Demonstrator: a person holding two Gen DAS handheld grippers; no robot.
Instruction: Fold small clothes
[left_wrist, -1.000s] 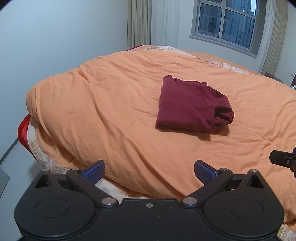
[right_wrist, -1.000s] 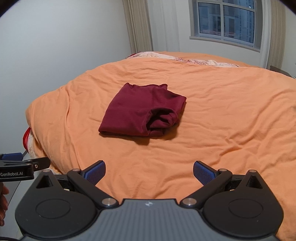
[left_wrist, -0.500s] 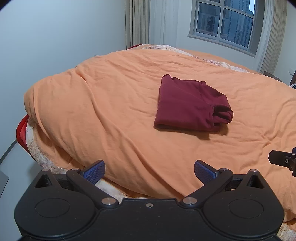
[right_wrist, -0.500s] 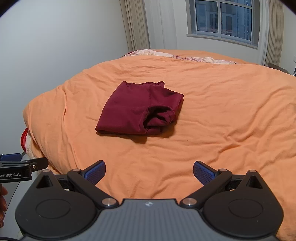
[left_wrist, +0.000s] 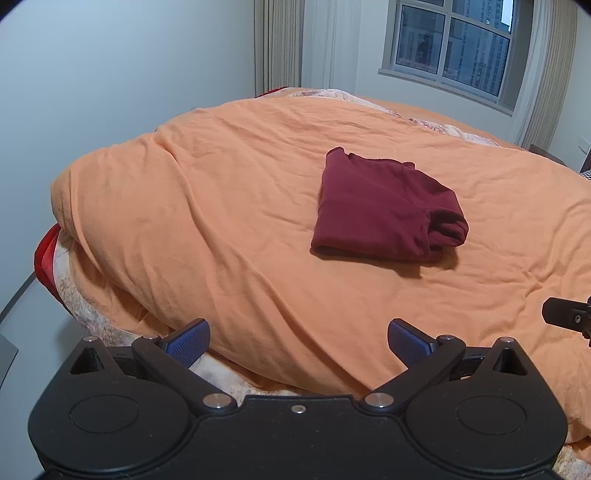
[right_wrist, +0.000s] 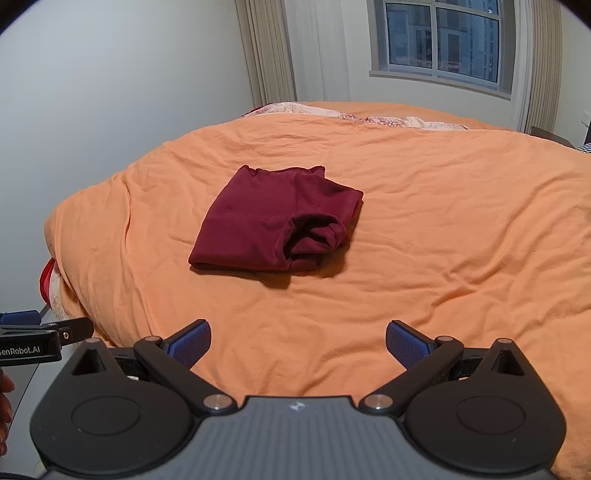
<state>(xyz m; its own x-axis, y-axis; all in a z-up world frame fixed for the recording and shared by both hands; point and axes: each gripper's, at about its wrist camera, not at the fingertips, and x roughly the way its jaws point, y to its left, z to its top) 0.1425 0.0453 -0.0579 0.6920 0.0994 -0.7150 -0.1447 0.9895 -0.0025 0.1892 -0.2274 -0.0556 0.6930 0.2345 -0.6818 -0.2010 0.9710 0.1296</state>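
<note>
A dark red garment (left_wrist: 384, 210) (right_wrist: 273, 221) lies folded into a small rectangle on the orange duvet (left_wrist: 229, 221) (right_wrist: 443, 229); its rolled end faces right. My left gripper (left_wrist: 297, 341) hangs open near the bed's front edge, well short of the garment, nothing between its blue pads. My right gripper (right_wrist: 297, 341) is open too, over the duvet in front of the garment and apart from it. Each gripper's tip shows at the edge of the other's view.
The bed's left edge drops off where a red and floral blanket (left_wrist: 48, 258) shows under the duvet. A pale wall stands on the left. A window (right_wrist: 439, 40) with curtains (right_wrist: 269, 51) is behind the bed. A dark furniture corner (left_wrist: 546, 153) sits at far right.
Both grippers have drawn back slightly from the bed, so the garment looks a little farther away. The garment has not moved and both grippers stay open.
</note>
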